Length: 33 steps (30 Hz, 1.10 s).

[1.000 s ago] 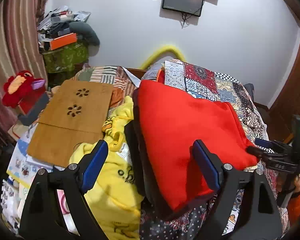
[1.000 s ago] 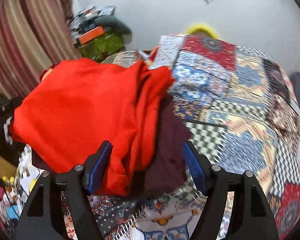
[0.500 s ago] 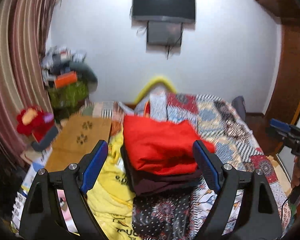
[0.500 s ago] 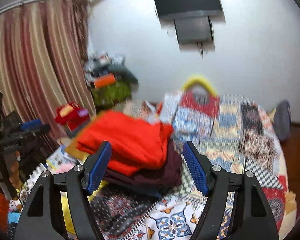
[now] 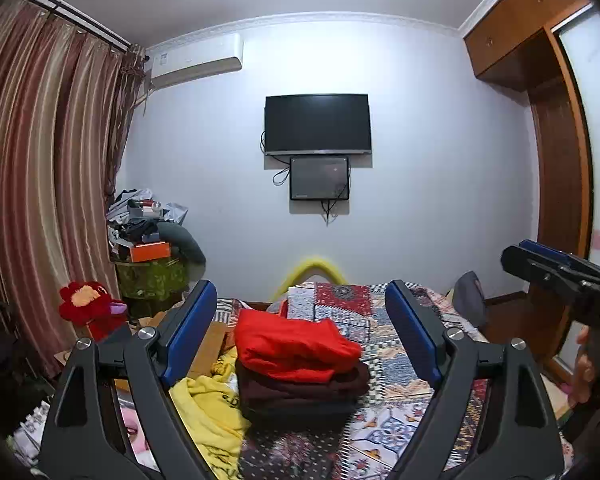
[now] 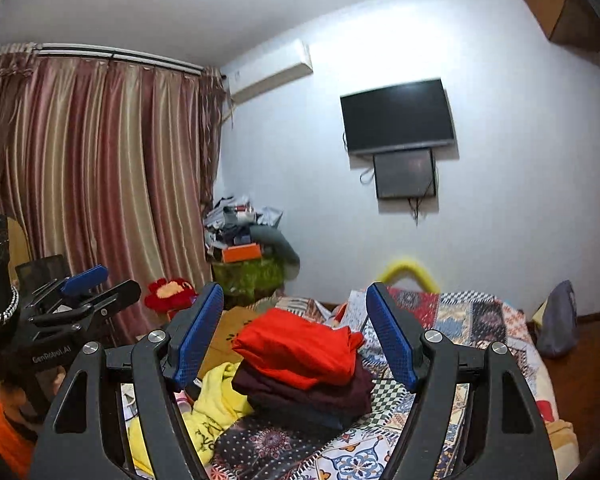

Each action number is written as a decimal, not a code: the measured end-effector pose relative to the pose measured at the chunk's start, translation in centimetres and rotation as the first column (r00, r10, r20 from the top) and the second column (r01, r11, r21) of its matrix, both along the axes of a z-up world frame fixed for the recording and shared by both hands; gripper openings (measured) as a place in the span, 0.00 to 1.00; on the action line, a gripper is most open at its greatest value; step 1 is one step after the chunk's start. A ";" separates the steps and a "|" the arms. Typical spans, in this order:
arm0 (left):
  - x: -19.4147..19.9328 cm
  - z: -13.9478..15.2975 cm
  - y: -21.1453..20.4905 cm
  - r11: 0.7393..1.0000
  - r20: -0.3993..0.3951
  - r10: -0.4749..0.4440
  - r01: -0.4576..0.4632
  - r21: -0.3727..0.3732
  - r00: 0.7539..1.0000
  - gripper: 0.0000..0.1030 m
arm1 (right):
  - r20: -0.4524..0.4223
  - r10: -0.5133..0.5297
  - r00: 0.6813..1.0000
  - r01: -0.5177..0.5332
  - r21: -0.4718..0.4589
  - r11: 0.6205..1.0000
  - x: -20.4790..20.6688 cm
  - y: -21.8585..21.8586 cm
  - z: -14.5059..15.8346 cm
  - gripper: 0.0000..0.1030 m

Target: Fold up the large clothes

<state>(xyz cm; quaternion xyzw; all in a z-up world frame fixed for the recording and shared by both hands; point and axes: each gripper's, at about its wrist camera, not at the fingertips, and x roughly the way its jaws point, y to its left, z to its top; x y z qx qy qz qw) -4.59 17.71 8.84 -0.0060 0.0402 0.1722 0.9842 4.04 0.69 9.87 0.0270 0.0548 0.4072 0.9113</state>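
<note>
- Both tools hung high above the bed [image 5: 384,432], well clear of the clothes.
- The left gripper [image 5: 300,332] stood wide apart, holding nothing.
- The right gripper [image 6: 294,338] was just as wide and just as bare.
- The red garment [image 5: 292,346] sat folded on top of a dark stack [image 5: 300,394], presumably piled there to keep finished pieces together.
- A yellow garment [image 5: 208,412] lay crumpled just beside the stack, likely next for folding.
</note>
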 end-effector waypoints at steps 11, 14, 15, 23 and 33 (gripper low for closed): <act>-1.9 -1.5 -1.9 0.999 0.012 0.039 -0.039 -0.004 0.999 0.99 | 0.019 -0.078 0.997 0.078 0.012 0.997 -1.1 0.2 -1.5 0.98; -2.1 -1.7 -2.2 0.999 0.011 0.038 -0.038 0.001 0.999 0.99 | 0.011 -0.091 0.996 0.091 0.015 0.996 -0.9 0.1 -1.5 1.00; -2.1 -1.7 -2.3 0.999 0.013 0.040 -0.040 0.001 0.999 0.99 | 0.008 -0.095 0.995 0.095 0.013 0.995 -0.7 0.1 -1.5 1.00; -1.7 -2.5 -2.5 0.999 0.006 0.040 -0.040 0.005 0.999 0.99 | -0.004 -0.106 0.994 0.106 -0.006 0.994 -1.0 -0.3 -2.4 1.00; -0.8 -3.2 -2.0 0.999 -0.018 0.033 -0.033 -0.004 0.999 0.99 | -0.025 -0.112 0.993 0.111 -0.029 0.993 -1.0 -0.4 -2.8 1.00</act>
